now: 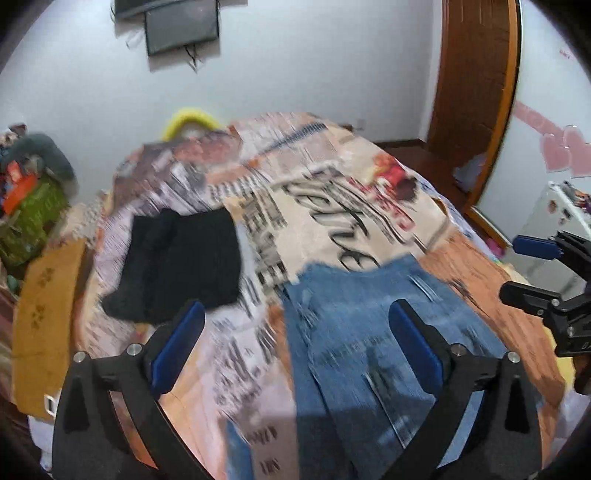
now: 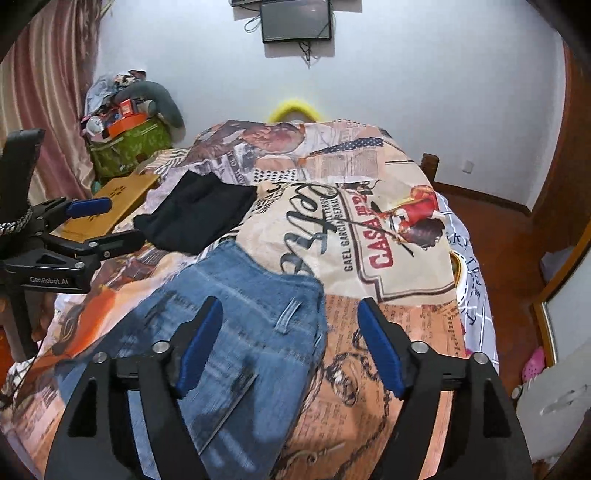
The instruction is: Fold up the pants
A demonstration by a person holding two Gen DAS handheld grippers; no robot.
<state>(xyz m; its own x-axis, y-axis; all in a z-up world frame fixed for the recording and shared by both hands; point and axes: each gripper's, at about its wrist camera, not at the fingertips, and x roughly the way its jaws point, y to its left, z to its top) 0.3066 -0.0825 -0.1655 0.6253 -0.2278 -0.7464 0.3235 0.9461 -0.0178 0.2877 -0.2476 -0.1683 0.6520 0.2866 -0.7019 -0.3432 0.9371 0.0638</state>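
while both tongs, left tongs (image 1: 297,325) and right tongs (image 2: 291,325), gape empty, faded denim pants (image 2: 236,317) lie flat.

From my remote seat I see a newsprint-patterned bedspread (image 2: 388,236) covering the bed, a wall-mounted screen (image 2: 295,20) above its far edge, a yellow cushion (image 2: 293,107) behind that edge, and a cluttered green bag (image 2: 129,147) beyond the far left corner.
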